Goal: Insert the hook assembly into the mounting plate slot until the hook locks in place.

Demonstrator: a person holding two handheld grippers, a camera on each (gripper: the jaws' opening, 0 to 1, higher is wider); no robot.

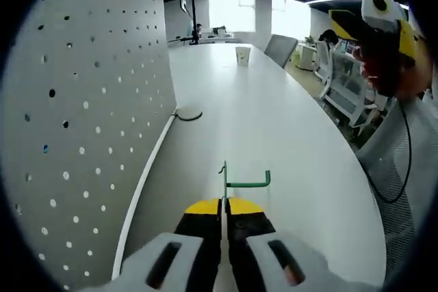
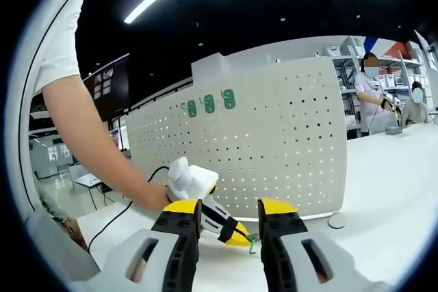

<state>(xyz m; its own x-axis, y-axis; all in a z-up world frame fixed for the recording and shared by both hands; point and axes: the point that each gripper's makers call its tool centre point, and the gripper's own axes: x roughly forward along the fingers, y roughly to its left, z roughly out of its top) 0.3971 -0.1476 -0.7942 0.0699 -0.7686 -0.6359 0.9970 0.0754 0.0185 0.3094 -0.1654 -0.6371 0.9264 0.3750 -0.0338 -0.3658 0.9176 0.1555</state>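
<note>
In the left gripper view the left gripper (image 1: 224,220) has its yellow-tipped jaws pressed together on the flat plate of the green hook assembly (image 1: 236,182); the hook is a slim green metal piece, with an upright strip standing out beyond the jaw tips and a thin arm running off to one side and ending in a short upturned tip; it is held just above the white table (image 1: 274,121), near the foot of the white pegboard (image 1: 82,114) that stands along the table's edge; a black cable (image 1: 188,115) lies at the board's base, and a paper cup (image 1: 242,55) stands well apart, far down the table.

In the right gripper view the right gripper (image 2: 229,237) has its jaws spread with nothing between them; beyond them the left gripper (image 2: 241,236) pinches the green hook in front of the pegboard (image 2: 260,148), which carries three green mounting plates (image 2: 209,104) in a row near its upper edge; a round white disc (image 2: 337,221) lies on the table at the board's foot.
</note>
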